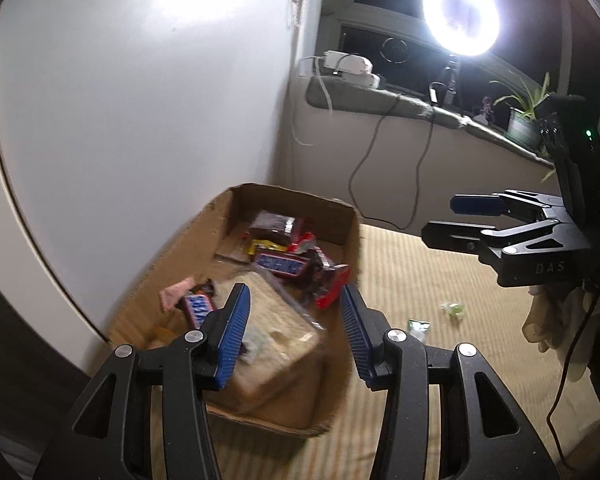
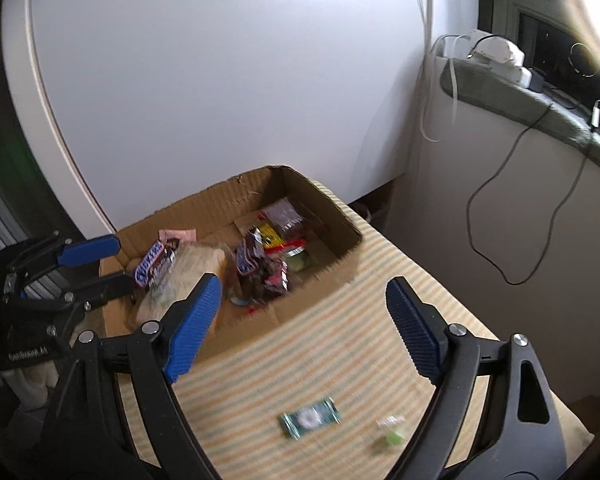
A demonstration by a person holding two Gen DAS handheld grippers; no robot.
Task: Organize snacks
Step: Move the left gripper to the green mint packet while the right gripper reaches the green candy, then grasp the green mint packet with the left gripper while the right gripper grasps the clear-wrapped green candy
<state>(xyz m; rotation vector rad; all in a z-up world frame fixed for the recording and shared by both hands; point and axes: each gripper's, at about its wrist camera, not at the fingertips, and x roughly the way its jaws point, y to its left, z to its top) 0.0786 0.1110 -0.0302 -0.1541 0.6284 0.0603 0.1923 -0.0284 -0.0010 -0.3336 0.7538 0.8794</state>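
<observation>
An open cardboard box (image 1: 352, 236) (image 2: 340, 220) sits on a striped cloth and holds several snacks: Snickers bars (image 1: 280, 265) (image 2: 150, 266), a pale clear-wrapped pack (image 1: 276, 340) (image 2: 184, 276) and dark and red wrappers. My left gripper (image 1: 294, 320) is open and empty just above the box's near end. My right gripper (image 2: 304, 324) is open and empty above the cloth, right of the box; it also shows in the left wrist view (image 1: 440, 220). A green wrapped snack (image 2: 310, 422) (image 1: 418, 326) and a small clear-wrapped green candy (image 2: 392, 432) (image 1: 452, 309) lie loose on the cloth.
A white cabinet panel (image 1: 140, 100) stands right behind the box. A grey ledge (image 1: 380, 100) at the back carries chargers, cables, a bright ring light (image 1: 462, 16) and a potted plant (image 1: 524, 120). The striped cloth (image 2: 340, 340) ends at the right.
</observation>
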